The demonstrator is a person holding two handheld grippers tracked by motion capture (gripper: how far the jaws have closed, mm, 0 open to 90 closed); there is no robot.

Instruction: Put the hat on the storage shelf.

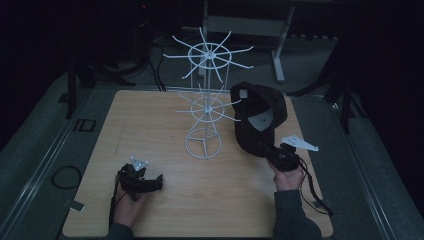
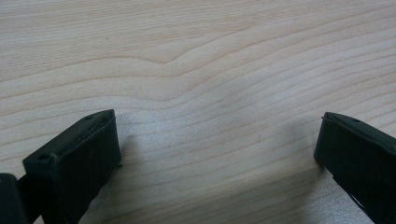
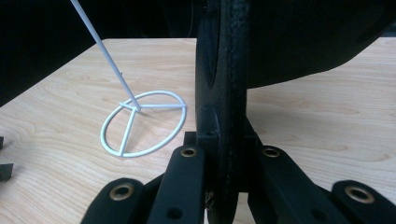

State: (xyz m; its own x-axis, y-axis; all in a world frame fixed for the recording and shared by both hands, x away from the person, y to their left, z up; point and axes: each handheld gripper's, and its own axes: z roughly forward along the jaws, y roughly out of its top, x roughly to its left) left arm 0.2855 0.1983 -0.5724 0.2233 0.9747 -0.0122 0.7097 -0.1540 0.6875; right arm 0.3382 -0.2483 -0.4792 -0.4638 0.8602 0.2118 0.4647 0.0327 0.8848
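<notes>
The wooden table (image 1: 165,210) is carrying a white wire rack (image 1: 206,100). The right gripper (image 1: 274,154) is clamping a black cap (image 1: 257,117) by its brim, just beside the rack. The left gripper (image 1: 150,182) is resting on the table, jaws apart, holding nothing. The cap risks snagging a prong and tipping the light rack.

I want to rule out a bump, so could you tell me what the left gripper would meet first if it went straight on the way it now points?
The left gripper, jaws wide apart, looks down at bare wooden tabletop, so it would probably meet the table first; nothing else lies in that line, though the gap is hard to judge.
</notes>
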